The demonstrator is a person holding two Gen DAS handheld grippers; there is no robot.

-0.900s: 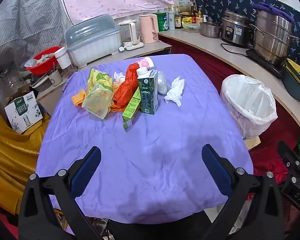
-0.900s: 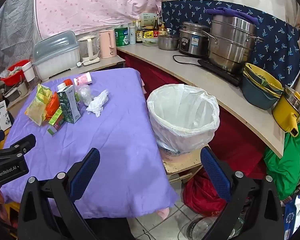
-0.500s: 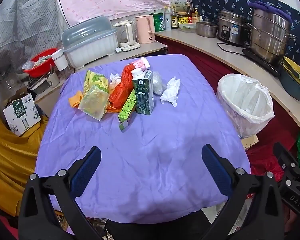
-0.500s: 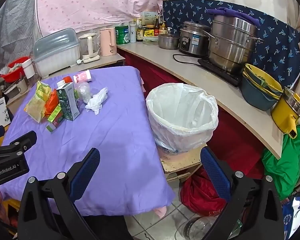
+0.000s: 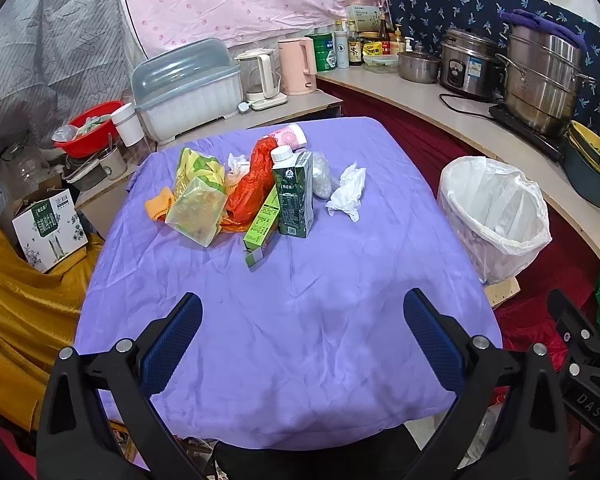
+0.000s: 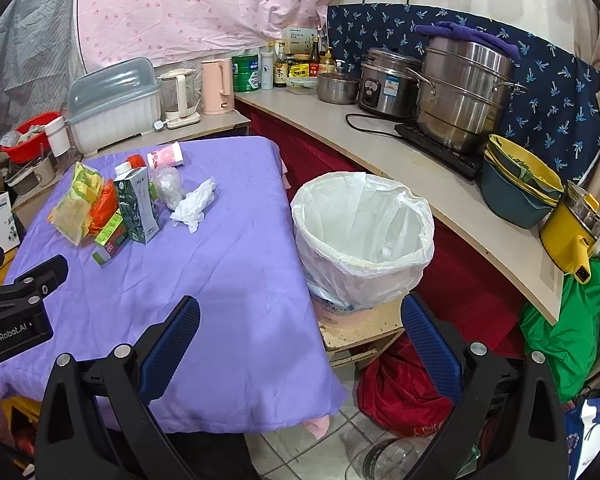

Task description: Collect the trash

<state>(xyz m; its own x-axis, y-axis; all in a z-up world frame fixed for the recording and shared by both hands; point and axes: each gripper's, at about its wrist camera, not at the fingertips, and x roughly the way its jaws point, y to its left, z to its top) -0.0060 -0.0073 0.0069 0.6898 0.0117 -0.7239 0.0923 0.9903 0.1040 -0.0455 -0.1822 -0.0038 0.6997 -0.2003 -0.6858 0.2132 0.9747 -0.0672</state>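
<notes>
A heap of trash lies at the far half of the purple-covered table (image 5: 300, 320): a green milk carton (image 5: 294, 192) standing upright, a crumpled white tissue (image 5: 348, 192), an orange plastic bag (image 5: 252, 184), a yellow-green snack bag (image 5: 198, 200), a light green box (image 5: 262, 220), a pink cup (image 5: 288, 136) on its side and a clear wrapper (image 5: 321, 176). A bin with a white liner (image 6: 360, 236) stands right of the table. My left gripper (image 5: 302, 334) hangs open over the near cloth. My right gripper (image 6: 300, 332) is open above the table's near right corner.
A curved counter (image 6: 420, 168) behind the bin carries steel pots (image 6: 464, 92), bowls and a yellow pot. A dish box (image 5: 188, 88), kettles and bottles line the back. A cardboard box (image 5: 50, 228) on yellow cloth sits left; red and green bags lie on the floor.
Both grippers have drawn back a little and risen, so the trash heap and bin look slightly farther off. Nothing on the table has moved. Both stay open.
</notes>
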